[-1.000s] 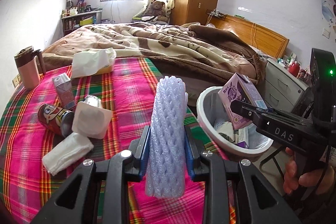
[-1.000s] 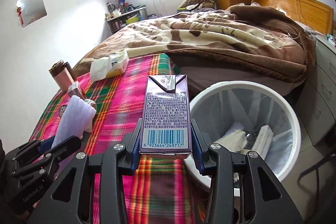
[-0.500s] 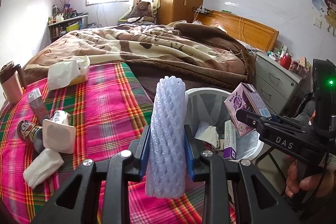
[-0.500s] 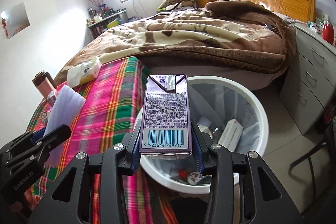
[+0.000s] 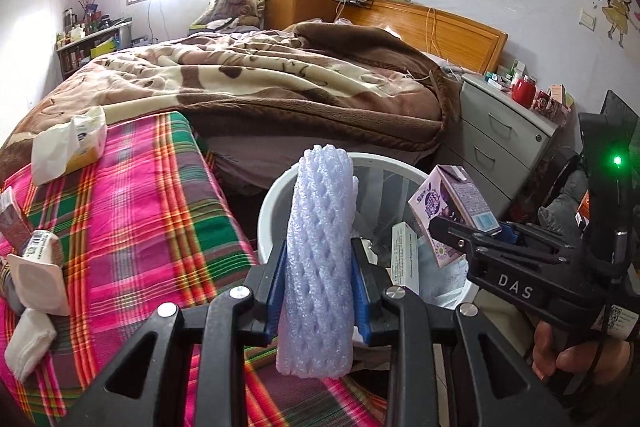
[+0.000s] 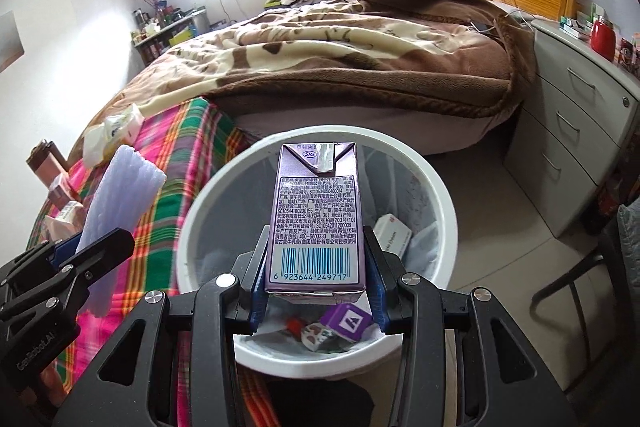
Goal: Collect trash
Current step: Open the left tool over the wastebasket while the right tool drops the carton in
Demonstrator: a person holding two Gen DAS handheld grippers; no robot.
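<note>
My left gripper (image 5: 319, 291) is shut on a pale lilac foam net sleeve (image 5: 320, 259), held upright at the near rim of the white trash bin (image 5: 268, 211). My right gripper (image 6: 316, 279) is shut on a purple milk carton (image 6: 316, 219), which hangs right over the open white trash bin (image 6: 200, 211). In the left wrist view the purple milk carton (image 5: 452, 215) and the right gripper (image 5: 472, 239) show at the right, over the bin's far side. In the right wrist view the foam net sleeve (image 6: 120, 203) and left gripper (image 6: 80, 255) sit at the left.
The bin holds a white box (image 6: 390, 235), a purple pack (image 6: 348, 323) and other scraps. On the plaid cloth (image 5: 132, 211) lie a tissue pack (image 5: 68, 147), a white cup (image 5: 38, 283), a crumpled tissue (image 5: 28, 343) and small cartons. A bed (image 5: 260, 83) and grey drawers (image 5: 504, 139) stand behind.
Both grippers have moved right, away from the plaid cloth and toward the bin. The carton now hangs over the bin's mouth and the foam sleeve stands at its rim. Both grips are unchanged.
</note>
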